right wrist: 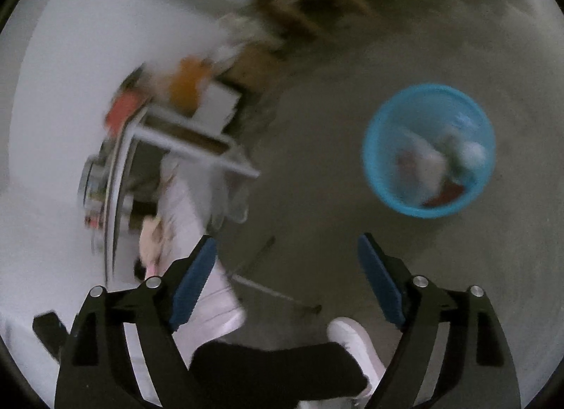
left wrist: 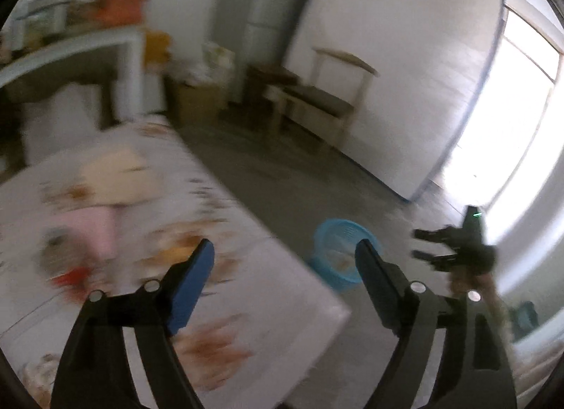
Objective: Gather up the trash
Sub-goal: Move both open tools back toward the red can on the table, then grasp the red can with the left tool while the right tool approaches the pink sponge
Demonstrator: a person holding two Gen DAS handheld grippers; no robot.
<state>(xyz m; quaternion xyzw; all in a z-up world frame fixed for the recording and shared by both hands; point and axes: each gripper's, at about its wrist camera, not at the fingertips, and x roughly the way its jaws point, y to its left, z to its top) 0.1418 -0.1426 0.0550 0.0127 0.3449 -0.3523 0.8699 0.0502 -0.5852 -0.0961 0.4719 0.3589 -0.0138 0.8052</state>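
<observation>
A blue plastic trash basket (right wrist: 429, 150) stands on the grey floor with several pieces of trash inside; in the left wrist view it (left wrist: 335, 254) shows beside the bed's corner. My left gripper (left wrist: 283, 255) is open and empty, over the edge of a flower-print bed (left wrist: 246, 303). Blurred items lie on the bed: something red (left wrist: 72, 276), something pink (left wrist: 93, 229) and something cream (left wrist: 112, 176). My right gripper (right wrist: 287, 254) is open and empty, pointing down at the floor near the basket. It also shows in the left wrist view (left wrist: 435, 245), right of the basket.
A white table (left wrist: 70, 53) with clutter stands behind the bed. A wooden chair (left wrist: 324, 91), a cardboard box (left wrist: 197, 98) and a fridge (left wrist: 268, 14) stand along the far wall. The person's dark trouser leg (right wrist: 275, 370) and white shoe (right wrist: 356, 342) are below my right gripper.
</observation>
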